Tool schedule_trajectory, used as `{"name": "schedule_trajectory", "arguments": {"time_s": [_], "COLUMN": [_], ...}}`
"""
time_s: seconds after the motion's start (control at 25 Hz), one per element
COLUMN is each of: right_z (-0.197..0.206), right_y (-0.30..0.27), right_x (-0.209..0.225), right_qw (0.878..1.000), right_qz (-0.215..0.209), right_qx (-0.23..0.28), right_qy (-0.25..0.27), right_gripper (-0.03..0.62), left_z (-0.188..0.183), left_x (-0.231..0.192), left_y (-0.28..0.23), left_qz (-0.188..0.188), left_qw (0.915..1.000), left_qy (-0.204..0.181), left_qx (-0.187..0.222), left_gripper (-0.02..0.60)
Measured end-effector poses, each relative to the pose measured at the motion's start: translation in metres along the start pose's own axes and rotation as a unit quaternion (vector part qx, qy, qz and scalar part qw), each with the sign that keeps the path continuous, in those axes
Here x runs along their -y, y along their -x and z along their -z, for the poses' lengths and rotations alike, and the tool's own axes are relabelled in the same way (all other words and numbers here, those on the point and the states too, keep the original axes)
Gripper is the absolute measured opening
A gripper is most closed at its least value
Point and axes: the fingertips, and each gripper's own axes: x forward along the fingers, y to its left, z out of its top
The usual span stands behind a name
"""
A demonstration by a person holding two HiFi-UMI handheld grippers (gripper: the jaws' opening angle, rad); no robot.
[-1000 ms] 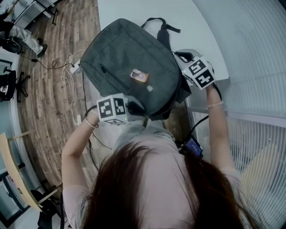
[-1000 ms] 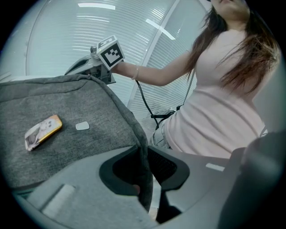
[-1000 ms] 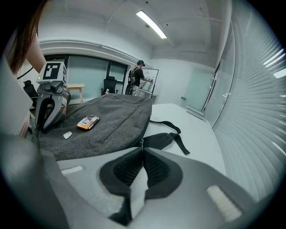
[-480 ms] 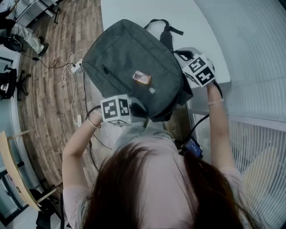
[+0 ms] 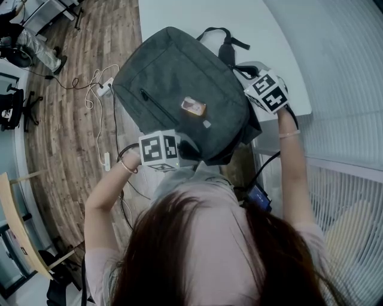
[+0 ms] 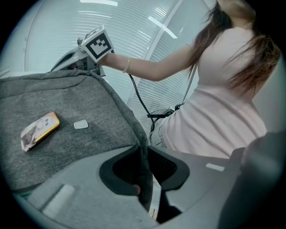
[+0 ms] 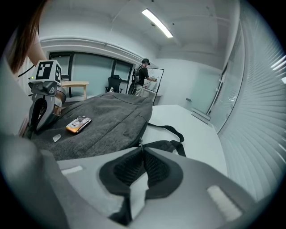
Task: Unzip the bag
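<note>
A grey fabric bag lies flat on the white table, its near end hanging over the table's edge toward me. An orange tag sits on its top face. My left gripper is shut on the bag's near edge, with the fabric pinched between the pads. My right gripper is at the bag's right side, shut on the small metal zipper pull. The black strap trails out just beyond it. From the right gripper view the left gripper shows at the bag's far end.
The table's bare top stretches past the strap toward window blinds on the right. To the left lies wooden floor with white cables. A person stands far off by a board. A black cable hangs at my waist.
The right gripper has slid a little along the bag's right side, away from me. The left gripper has kept its hold on the near edge.
</note>
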Motion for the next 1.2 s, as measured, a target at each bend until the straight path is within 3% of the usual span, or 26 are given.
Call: {"name": "schedule_trajectory", "arguments": {"time_s": [0.52, 1.2], "right_z": [-0.011, -0.017], "right_y": [-0.014, -0.025], "right_x": [0.006, 0.009], "right_qw": [1.000, 1.000], "right_qz": [-0.010, -0.005], "right_qx": [-0.014, -0.022], "right_qy": [0.025, 0.003], "right_gripper": [0.020, 0.026], "left_z": [0.001, -0.001], "left_x": [0.000, 0.001], "left_y": [0.000, 0.003], "left_qz": [0.000, -0.006], "left_qw": [1.0000, 1.0000], "left_qy": [0.000, -0.002], "left_qx": [-0.004, 0.006], "left_gripper": [0.075, 0.077]}}
